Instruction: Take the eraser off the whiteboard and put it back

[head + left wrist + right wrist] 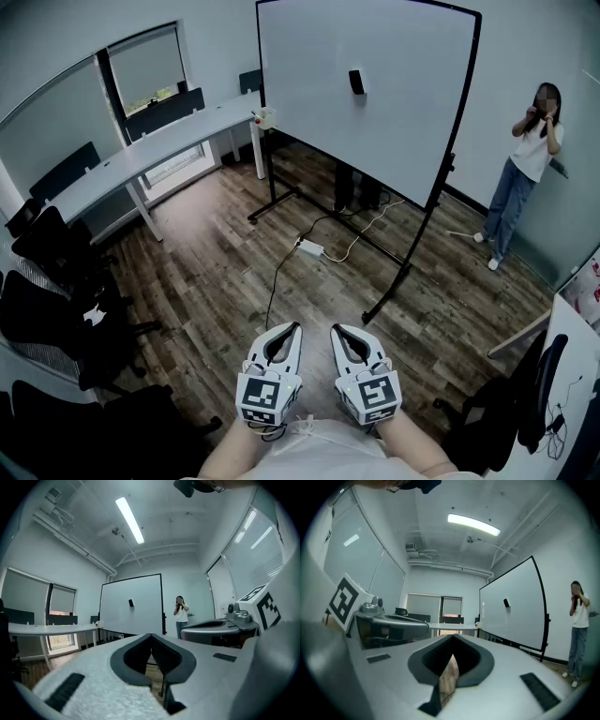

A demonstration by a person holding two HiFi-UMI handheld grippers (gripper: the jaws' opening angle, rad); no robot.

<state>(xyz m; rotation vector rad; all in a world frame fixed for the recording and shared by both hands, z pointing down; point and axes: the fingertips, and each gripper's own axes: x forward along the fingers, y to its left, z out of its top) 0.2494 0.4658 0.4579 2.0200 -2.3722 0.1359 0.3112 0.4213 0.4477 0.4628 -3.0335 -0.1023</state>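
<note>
A small dark eraser sticks near the upper middle of the standing whiteboard. It also shows as a dark speck, the eraser, in the left gripper view and the eraser in the right gripper view. My left gripper and right gripper sit side by side low in the head view, far from the board. Both point level at the board. Each has its jaw tips touching, with nothing held between them.
A person stands right of the whiteboard by the wall. A power strip and cables lie on the wood floor ahead. A long white desk runs along the left, with black chairs in front; another chair stands at right.
</note>
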